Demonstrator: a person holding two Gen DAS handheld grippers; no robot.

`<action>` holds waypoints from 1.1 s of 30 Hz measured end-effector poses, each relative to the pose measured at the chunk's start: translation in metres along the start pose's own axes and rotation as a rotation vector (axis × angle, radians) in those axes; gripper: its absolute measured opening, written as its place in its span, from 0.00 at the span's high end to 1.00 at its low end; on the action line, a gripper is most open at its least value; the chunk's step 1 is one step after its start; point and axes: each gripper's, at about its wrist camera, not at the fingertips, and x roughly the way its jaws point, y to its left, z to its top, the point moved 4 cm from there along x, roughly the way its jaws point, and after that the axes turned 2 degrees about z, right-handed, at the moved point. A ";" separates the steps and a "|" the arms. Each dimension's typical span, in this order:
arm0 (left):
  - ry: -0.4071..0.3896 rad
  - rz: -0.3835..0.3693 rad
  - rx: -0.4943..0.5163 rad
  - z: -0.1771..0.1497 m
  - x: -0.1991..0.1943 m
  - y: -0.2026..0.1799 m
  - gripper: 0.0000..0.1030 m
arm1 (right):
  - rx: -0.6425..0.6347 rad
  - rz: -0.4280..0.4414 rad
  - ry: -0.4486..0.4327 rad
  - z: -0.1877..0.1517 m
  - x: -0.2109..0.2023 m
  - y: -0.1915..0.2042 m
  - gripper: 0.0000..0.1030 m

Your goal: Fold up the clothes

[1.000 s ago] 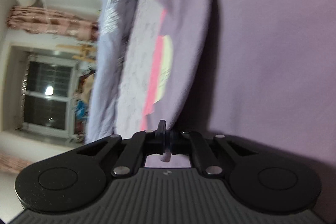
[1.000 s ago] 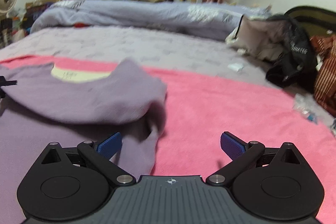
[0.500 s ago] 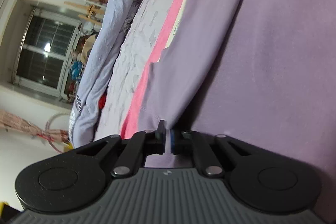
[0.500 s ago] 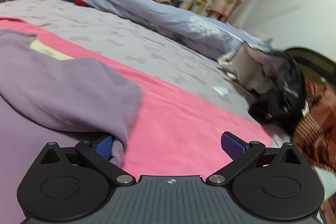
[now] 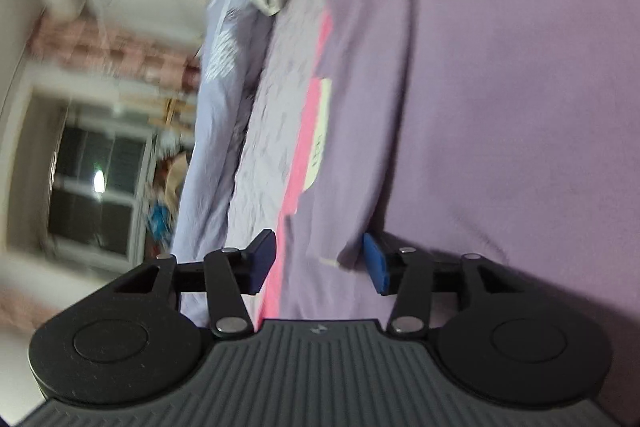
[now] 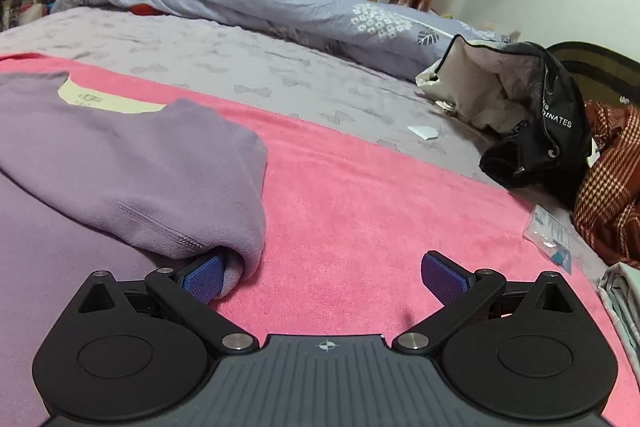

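My left gripper [image 5: 318, 261] has just let go of the soft purple knit top [image 5: 500, 99], jaws parted; my right gripper [image 6: 322, 273] gapes wide, one pad [image 6: 202, 277] under its folded edge.

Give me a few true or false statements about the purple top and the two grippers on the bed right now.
1. The purple top lies on a pink towel. True.
2. The left gripper is clamped shut on the top. False: its jaws have just been opening, and a fold of the top lies loose between them.
3. The right gripper is open. True.
4. A sleeve is folded over the body of the top. True.
5. The black bag sits on the purple top. False: it sits apart, on the bedsheet beyond the towel.
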 end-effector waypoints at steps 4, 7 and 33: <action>0.027 -0.029 0.003 0.007 0.020 0.005 0.49 | 0.000 -0.001 0.002 -0.001 0.001 0.001 0.00; 0.079 -0.044 0.008 0.008 0.038 0.006 0.81 | 0.002 -0.005 -0.021 0.000 -0.005 0.000 0.00; 0.017 -0.046 -0.050 0.002 0.008 0.025 0.22 | -0.126 0.100 -0.087 0.015 -0.022 0.071 0.00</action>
